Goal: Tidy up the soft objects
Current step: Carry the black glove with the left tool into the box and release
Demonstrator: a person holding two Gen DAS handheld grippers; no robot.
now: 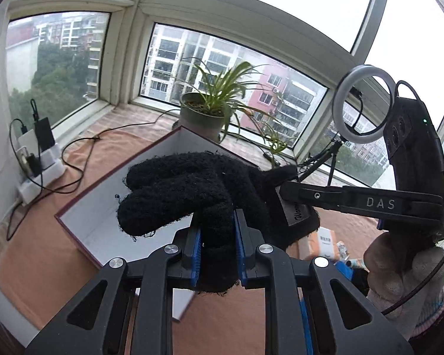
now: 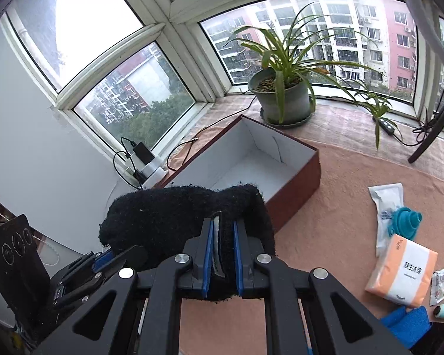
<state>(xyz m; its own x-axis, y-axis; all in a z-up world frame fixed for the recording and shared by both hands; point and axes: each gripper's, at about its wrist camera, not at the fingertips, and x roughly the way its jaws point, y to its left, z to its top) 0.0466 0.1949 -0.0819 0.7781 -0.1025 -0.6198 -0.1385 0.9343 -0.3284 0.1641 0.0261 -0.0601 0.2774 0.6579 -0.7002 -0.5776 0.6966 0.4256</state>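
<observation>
Gripping one black glove (image 1: 192,189), left gripper (image 1: 217,233) and right gripper (image 2: 223,254) clamp it; empty box (image 2: 296,159) ahead; other items lie unsorted.

black glove (image 1: 192,183), maroon box (image 2: 296,183), white inside

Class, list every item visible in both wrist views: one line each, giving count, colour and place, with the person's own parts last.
glove: 1, black, held over the box
box: 1, maroon outside, white inside, open, on the peach cloth
potted plant: 1, green, on the sill
tissue pack: 1, peach and white, right of the box
ring light: 1, white, right sill
chargers: several, white and black, left wall
left gripper: black, blue pads, gripping glove
right gripper: same, gripping glove cuff
</observation>
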